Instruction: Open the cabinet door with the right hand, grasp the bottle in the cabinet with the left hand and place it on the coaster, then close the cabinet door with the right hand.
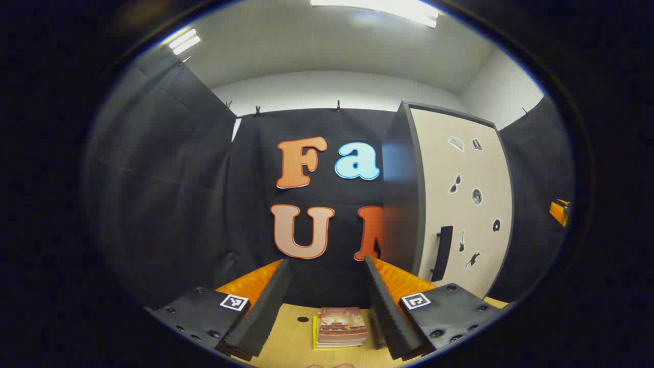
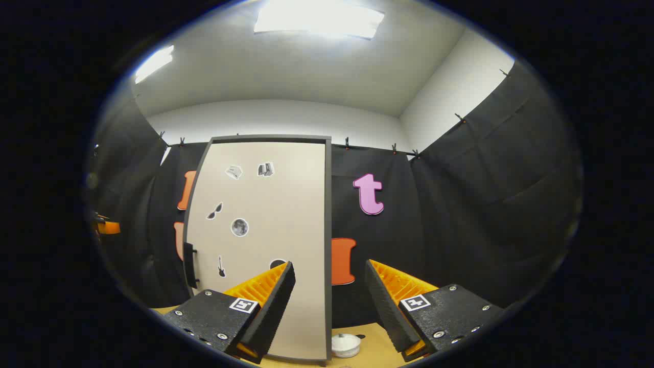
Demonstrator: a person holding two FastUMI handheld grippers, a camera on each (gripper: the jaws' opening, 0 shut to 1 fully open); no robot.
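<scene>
Cabinet door [image 2: 265,240]: closed, handle [image 2: 189,266] at its left edge. Right hand-held gripper [image 2: 327,301]: wide, empty, facing the door (presumably to open it). Left hand-held gripper [image 1: 327,301]: wide, empty, waiting left of the door.

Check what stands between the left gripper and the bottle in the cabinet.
The closed cabinet door does: it covers the whole front of the cabinet, so the bottle is hidden behind it. The door's handle is untouched. The left gripper sits back over the table, jaws open and empty.
</scene>
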